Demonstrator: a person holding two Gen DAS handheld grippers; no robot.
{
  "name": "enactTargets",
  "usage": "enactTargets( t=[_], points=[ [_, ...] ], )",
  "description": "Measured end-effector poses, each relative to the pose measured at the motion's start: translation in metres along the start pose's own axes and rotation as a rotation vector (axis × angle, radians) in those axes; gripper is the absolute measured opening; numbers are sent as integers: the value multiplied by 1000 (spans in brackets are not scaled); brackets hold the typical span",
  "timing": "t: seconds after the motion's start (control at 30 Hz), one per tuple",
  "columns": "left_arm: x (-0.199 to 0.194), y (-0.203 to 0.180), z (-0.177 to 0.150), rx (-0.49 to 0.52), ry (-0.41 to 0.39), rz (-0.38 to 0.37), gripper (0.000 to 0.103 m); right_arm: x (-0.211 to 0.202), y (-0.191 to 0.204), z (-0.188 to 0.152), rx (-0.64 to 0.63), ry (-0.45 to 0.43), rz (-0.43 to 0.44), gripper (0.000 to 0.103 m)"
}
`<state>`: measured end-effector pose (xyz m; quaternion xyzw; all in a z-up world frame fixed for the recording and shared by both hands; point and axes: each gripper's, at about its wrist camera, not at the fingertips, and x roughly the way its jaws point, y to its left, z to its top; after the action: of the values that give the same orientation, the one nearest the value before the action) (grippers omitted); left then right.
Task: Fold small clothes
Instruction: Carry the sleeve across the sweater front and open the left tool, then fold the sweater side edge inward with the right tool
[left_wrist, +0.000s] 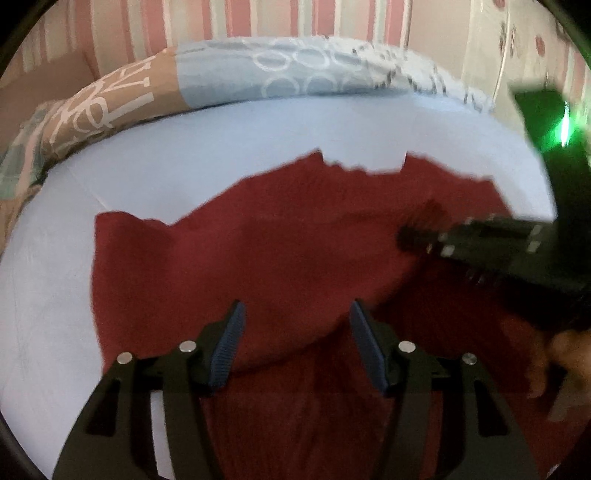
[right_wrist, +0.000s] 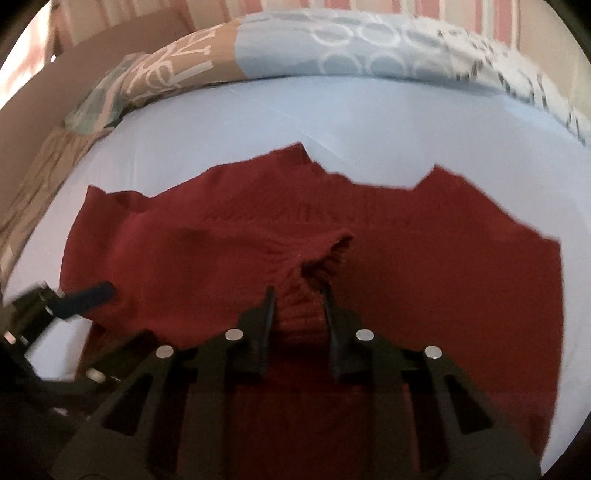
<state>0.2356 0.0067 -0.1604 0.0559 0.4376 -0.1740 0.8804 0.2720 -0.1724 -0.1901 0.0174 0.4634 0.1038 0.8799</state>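
- Pale blue bedsheet (right_wrist: 369, 122) covers the working surface, with a patterned duvet (right_wrist: 295, 48) bunched along its far edge and a pink-striped wall (left_wrist: 258, 18) behind.
- A dark red knitted garment (right_wrist: 443, 258) lies spread across the middle of the sheet, its far edge notched like a neckline and one flap reaching out to the left.
- Seen from the right wrist, the right gripper (right_wrist: 298, 295) has its jaws drawn close together around a puckered ridge of the red knit; a gathered fold stands up just beyond the fingertips. It appears clenched on that bunch of fabric.
- The left gripper (left_wrist: 297, 314) hangs over the near-left part of the garment with its blue pads (left_wrist: 232, 343) well apart and nothing visibly pinched between them, so it reads as released.
- From the left wrist view the right tool shows as a blurred black bar crossing the cloth from the right, with part of a hand (left_wrist: 569, 354) at the edge.
- Judged from this, the step in hand is taking hold of the fabric for a fold; no fold looks completed.
- The next move probably calls for lifting the pinched ridge and carrying it across the garment, while the left gripper either pins or grabs a matching point so the knit stays flat and does not drag over the sheet.
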Motion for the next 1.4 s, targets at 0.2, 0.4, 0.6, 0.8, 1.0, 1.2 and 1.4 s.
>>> enactTargets(
  t=[0.2,0.4,0.6,0.8,1.0,1.2,1.4],
  points=[
    [-12,38,5,-62,-15,57,68,-17,-26,-1,34,-78,-84,22],
    [-10,54,9,-114,-19,46,68,-58,-76,2,54,-216,-291,21],
    [30,39,11,-86,68,14,57,-76,-136,-13,136,-198,-381,21],
    [41,31,10,-29,93,66,56,-53,-147,-37,169,-94,-364,21],
    [36,31,10,-3,107,65,61,-40,-163,-56,269,-57,-299,28],
    [13,20,13,46,71,54,69,-74,-160,-52,246,-127,-283,52],
    [10,-23,28,134,-6,77,85,-73,-106,-46,68,-159,-308,68]
  ],
)
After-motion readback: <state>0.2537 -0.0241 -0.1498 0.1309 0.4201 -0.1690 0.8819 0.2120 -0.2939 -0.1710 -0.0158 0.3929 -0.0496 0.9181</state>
